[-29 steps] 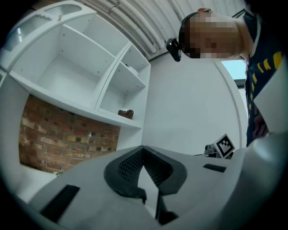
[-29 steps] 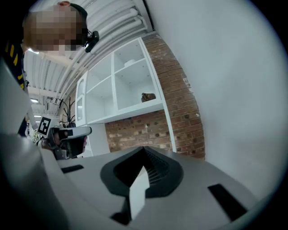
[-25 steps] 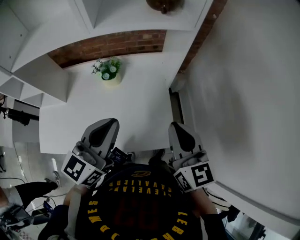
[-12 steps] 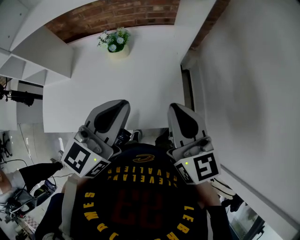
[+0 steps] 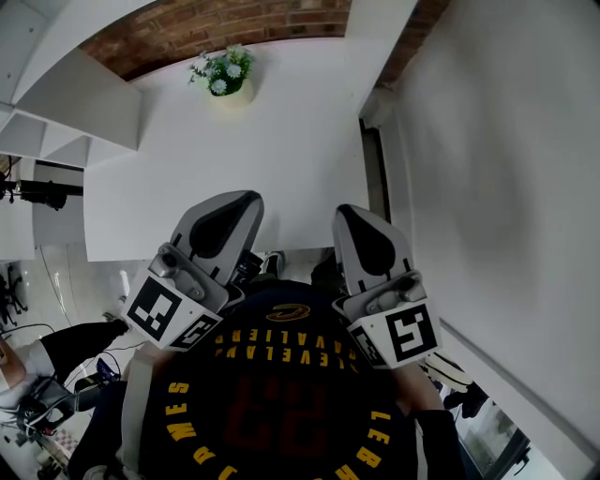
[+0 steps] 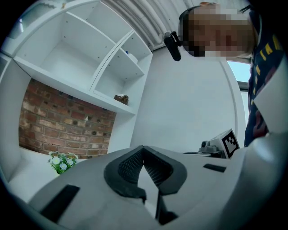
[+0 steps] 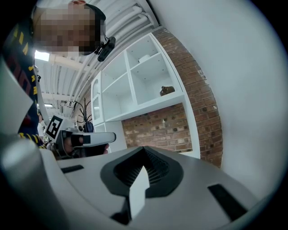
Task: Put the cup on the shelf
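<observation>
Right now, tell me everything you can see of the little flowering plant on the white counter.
The plant is small, with green leaves and round white blossoms. It stands upright in a pale, cream-looking pot. It sits by itself at the far end of the white counter, just in front of the brick wall. Only the counter appears to touch it. Whether it is real or artificial cannot be told.

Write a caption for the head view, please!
Grey left gripper and right gripper held at a white table; green potted plant by red brick wall.
</observation>
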`<state>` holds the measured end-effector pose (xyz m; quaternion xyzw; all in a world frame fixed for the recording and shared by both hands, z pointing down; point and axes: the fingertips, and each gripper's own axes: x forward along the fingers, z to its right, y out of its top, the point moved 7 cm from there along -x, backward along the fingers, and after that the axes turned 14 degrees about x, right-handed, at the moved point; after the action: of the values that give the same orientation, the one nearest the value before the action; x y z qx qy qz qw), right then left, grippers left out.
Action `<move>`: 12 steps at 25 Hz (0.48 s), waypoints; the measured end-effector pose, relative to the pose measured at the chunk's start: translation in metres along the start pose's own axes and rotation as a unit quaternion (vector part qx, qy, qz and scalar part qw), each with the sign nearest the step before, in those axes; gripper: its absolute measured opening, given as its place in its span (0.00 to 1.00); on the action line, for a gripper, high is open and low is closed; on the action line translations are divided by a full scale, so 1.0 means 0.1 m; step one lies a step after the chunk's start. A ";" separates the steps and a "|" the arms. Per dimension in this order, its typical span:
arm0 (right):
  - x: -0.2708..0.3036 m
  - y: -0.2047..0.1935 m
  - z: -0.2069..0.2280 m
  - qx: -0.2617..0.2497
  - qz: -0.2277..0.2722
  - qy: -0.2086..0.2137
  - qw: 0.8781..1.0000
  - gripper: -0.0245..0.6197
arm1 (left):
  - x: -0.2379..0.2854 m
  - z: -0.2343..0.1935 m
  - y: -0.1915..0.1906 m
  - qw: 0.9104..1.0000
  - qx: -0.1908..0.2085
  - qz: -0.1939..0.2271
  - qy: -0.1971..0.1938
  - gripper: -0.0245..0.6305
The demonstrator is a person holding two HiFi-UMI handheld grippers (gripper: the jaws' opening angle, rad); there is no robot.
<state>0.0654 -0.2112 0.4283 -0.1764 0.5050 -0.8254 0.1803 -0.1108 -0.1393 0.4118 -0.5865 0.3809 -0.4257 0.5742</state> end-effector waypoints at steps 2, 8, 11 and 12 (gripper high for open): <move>-0.01 -0.01 0.01 -0.001 0.000 0.003 1.000 0.05 | 0.01 0.01 0.00 1.000 0.002 0.000 0.002 0.04; -0.01 0.00 0.03 -0.001 -0.003 0.004 1.000 0.05 | 0.04 0.01 0.00 1.000 0.002 -0.002 0.005 0.04; 0.01 0.00 0.04 0.005 -0.002 0.004 1.000 0.05 | 0.05 -0.01 -0.01 1.000 0.002 -0.005 0.005 0.04; 0.02 0.00 0.03 0.008 0.000 0.006 1.000 0.05 | 0.05 -0.01 -0.02 1.000 0.001 -0.006 0.005 0.04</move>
<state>0.0655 -0.2145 0.4300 -0.1703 0.4998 -0.8302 0.1787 -0.1101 -0.1444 0.4137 -0.5857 0.3799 -0.4326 0.5705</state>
